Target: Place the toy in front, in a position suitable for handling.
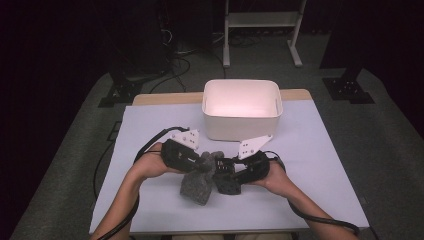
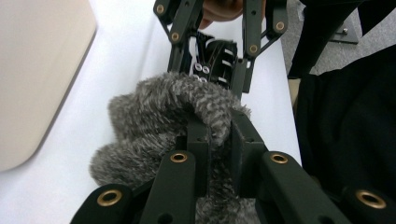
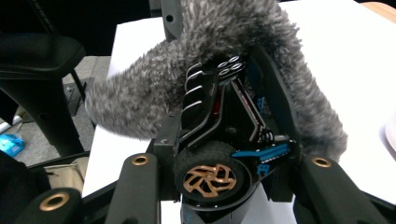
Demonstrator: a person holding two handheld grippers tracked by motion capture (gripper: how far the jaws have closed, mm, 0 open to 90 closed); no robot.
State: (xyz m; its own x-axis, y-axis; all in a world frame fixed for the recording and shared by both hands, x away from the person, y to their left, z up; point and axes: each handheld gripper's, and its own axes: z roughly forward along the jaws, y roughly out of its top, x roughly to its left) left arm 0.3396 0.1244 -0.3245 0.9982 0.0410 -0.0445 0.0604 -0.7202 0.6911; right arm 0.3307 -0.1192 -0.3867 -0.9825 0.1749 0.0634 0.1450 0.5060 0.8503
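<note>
A grey furry cloth [image 1: 196, 186] hangs between the two grippers near the table's front edge. My left gripper [image 1: 204, 162] is shut on a fold of it; in the left gripper view the jaws pinch the cloth's [image 2: 163, 107] edge. My right gripper [image 1: 226, 171] is shut on a black toy car [image 1: 228, 184]. The car [image 3: 219, 140] has a bronze-rimmed wheel and blue parts, and its sides sit between the jaws of the right gripper [image 3: 224, 116]. The cloth [image 3: 224, 42] drapes over the car's far end. The car [image 2: 217, 60] faces the left gripper [image 2: 217, 135] just beyond the cloth.
An empty white bin [image 1: 242, 125] stands on the pale table cover [image 1: 150, 125] just behind the grippers. The person's forearms come in from the front edge. Dark stands and cables lie on the floor beyond the table.
</note>
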